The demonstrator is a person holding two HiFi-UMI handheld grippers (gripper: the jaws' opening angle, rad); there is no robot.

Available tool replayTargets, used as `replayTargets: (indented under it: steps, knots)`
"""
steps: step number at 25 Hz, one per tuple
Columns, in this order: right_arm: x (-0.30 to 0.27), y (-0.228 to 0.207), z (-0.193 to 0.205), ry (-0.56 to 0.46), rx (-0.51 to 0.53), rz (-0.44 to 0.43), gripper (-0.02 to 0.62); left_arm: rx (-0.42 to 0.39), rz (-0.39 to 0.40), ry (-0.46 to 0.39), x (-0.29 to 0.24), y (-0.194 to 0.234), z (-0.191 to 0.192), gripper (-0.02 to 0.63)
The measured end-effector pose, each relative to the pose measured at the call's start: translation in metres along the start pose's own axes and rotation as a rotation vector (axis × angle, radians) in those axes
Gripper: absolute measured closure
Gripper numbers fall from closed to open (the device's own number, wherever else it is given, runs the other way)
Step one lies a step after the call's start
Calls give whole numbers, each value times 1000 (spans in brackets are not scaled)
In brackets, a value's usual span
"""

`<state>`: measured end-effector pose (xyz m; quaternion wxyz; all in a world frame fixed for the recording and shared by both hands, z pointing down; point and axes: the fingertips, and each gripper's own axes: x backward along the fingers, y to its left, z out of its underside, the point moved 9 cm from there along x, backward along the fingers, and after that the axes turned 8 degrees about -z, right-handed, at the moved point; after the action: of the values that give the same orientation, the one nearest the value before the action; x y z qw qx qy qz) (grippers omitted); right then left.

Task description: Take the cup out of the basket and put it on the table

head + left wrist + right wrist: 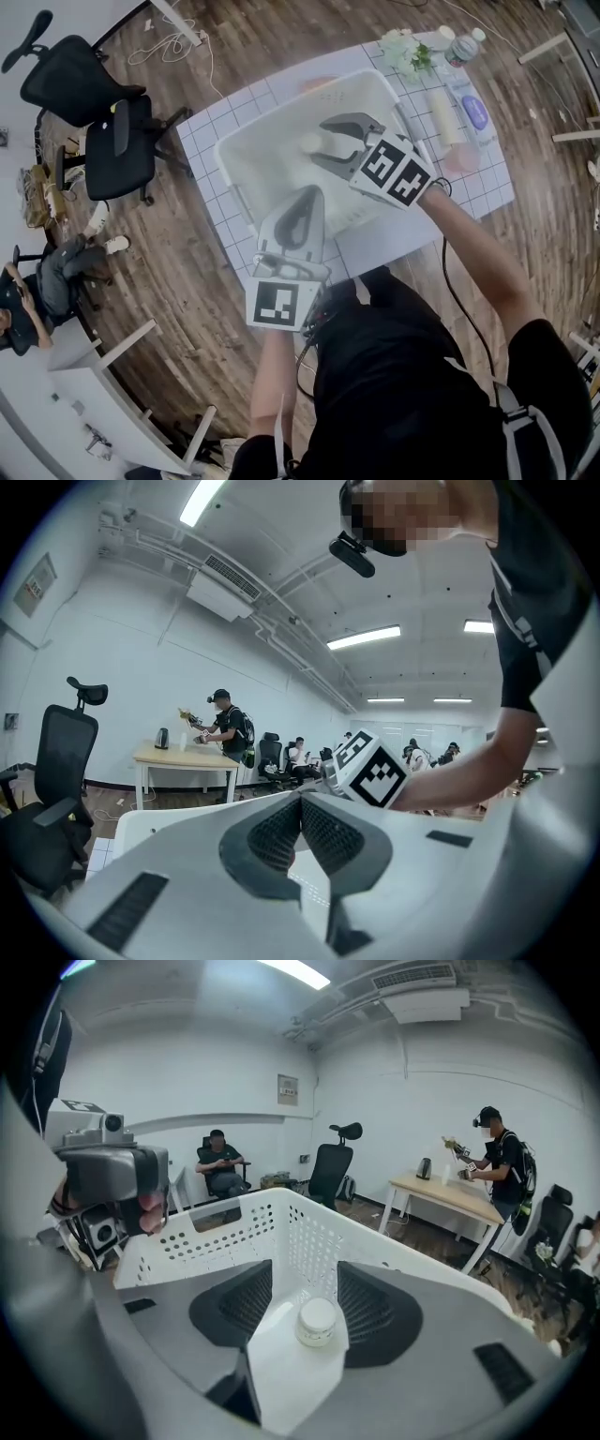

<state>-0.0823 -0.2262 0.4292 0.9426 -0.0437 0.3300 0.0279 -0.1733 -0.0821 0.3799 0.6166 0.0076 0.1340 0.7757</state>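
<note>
Basket (pixel 291 105): white plastic, with perforated walls and cut-out handles. It stands on the table (pixel 469 183), on a white sheet ruled in squares.

Basket contents: one small white cup (pixel 309 143), upright on the basket floor towards the far side. Nothing else can be made out inside.

Right gripper (pixel 323 141): reaches down into the basket from the right. Its own view shows the fingers (pixel 375 1312) standing well apart, with the cup (pixel 317 1321) in the gap between them. There is clear space on the left side and the right pad is close, but neither pad is seen pressing on the cup. The cup rests on the basket floor and is not lifted. The perforated basket wall (pixel 281 1232) rises behind it.

Left gripper (pixel 309 194): held over the near rim of the basket, pointing across it. In its own view the left gripper (pixel 301 801) has its pads closed together with nothing between them. The right gripper's marker cube (pixel 370 771) shows just beyond.

Table, outside the basket: along the far right edge stand a clear bottle (pixel 464 45) and a small green plant (pixel 410 53). A pale cylinder (pixel 445 114) lies beside the basket's right wall, and a flat pack with a purple label (pixel 474 110) lies next to it.

Task status: cup still in the basket.
</note>
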Motion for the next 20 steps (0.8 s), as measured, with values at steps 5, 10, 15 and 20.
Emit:
replayTargets:
  steps: [5, 10, 15, 20]
  knots:
    - [-27, -14, 10, 94, 24, -51, 364, 12, 6, 4, -7, 7, -1, 597]
    - [-53, -21, 27, 155, 10, -78, 334, 23, 10, -2, -11, 11, -1, 597]
    - [-76, -26, 44, 180, 3, -95, 328, 31, 12, 3, -16, 13, 0, 597]
    - [-88, -30, 57, 209, 12, -72, 325, 32, 14, 12, -18, 14, 1, 597]
